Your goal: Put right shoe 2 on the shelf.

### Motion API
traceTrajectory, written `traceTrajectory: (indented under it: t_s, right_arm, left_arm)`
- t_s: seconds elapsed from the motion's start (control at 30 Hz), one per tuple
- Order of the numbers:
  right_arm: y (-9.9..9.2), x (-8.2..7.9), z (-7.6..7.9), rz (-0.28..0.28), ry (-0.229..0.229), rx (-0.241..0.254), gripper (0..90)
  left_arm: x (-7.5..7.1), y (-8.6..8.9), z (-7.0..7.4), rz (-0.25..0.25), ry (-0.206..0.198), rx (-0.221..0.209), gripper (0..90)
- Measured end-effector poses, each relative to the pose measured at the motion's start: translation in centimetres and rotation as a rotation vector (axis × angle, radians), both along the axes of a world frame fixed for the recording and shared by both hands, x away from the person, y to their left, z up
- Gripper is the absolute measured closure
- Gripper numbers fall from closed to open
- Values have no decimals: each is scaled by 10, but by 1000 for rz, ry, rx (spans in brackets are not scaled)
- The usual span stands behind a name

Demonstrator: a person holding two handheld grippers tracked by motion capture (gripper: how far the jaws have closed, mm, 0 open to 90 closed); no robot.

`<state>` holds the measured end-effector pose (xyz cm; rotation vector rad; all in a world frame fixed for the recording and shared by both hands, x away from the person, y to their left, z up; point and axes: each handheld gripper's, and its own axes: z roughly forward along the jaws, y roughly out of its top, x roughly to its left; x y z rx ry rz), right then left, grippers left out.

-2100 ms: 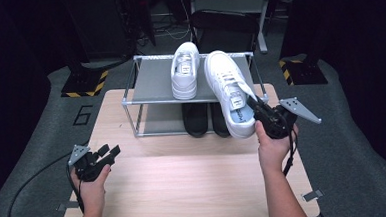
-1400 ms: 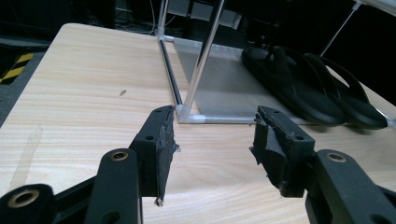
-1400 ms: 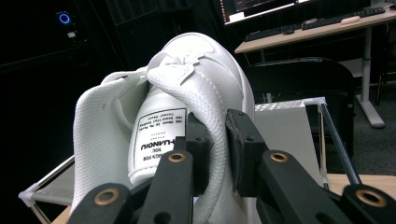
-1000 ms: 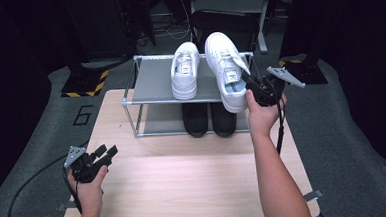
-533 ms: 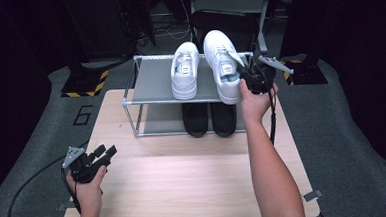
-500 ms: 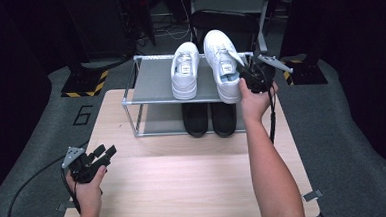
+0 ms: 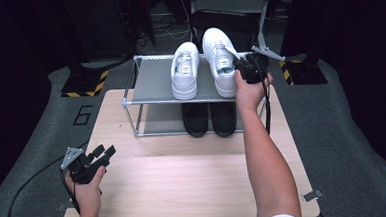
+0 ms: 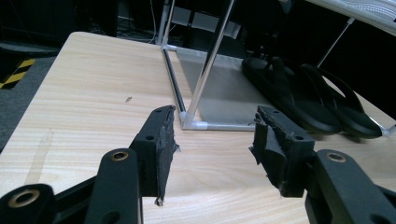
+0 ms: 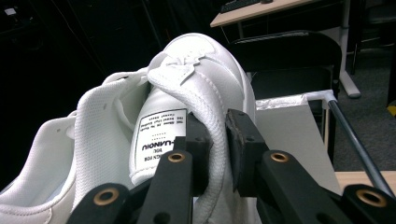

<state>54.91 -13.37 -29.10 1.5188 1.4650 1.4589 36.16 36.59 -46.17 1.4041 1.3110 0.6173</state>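
Your left hand (image 7: 87, 186) rests near the bench's front left corner, forearm entering over the front edge. It holds the left hand-held gripper (image 7: 104, 153) low and roughly level, aimed toward the bench's far side. In the left gripper view the jaws stand wide apart with nothing between the pads (image 8: 164, 140).

Your right arm stretches far forward across the bench toward its far right corner, elbow nearly straight. Your right hand (image 7: 250, 88) holds the right hand-held gripper (image 7: 243, 70) raised above the bench. In the right gripper view its jaws are clamped on a padded white rim.
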Motion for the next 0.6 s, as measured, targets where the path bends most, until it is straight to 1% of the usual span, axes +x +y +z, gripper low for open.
traceTrajectory:
  t_s: [0.1, 0.17, 0.27, 0.3, 0.33, 0.37, 0.43, 0.6]
  right_arm:
    - [2, 2, -2, 2, 8, 11, 795]
    - [3, 4, -4, 1, 14, 8, 795]
    - [5, 7, -7, -6, 34, 17, 793]
    - [5, 8, -8, -7, 36, 9, 793]
    - [5, 9, -9, -7, 36, 7, 793]
    - [6, 10, -9, -10, 45, 13, 792]
    - [6, 11, -11, -7, 44, 10, 791]
    - [6, 17, -12, -2, 74, 30, 790]
  left_arm:
    - [0, -1, 0, -6, 1, 1, 478]
    - [-1, -2, 0, -8, 4, 7, 477]
    - [-1, -2, 0, -11, -2, 9, 477]
    - [-1, -2, -1, -10, -5, 4, 478]
    - [-2, -2, -1, -8, 3, 4, 478]
    - [-2, -2, -1, -8, 4, 5, 478]
    - [-2, -3, -1, -9, 4, 9, 478]
    - [-2, -3, -1, -14, 3, 11, 478]
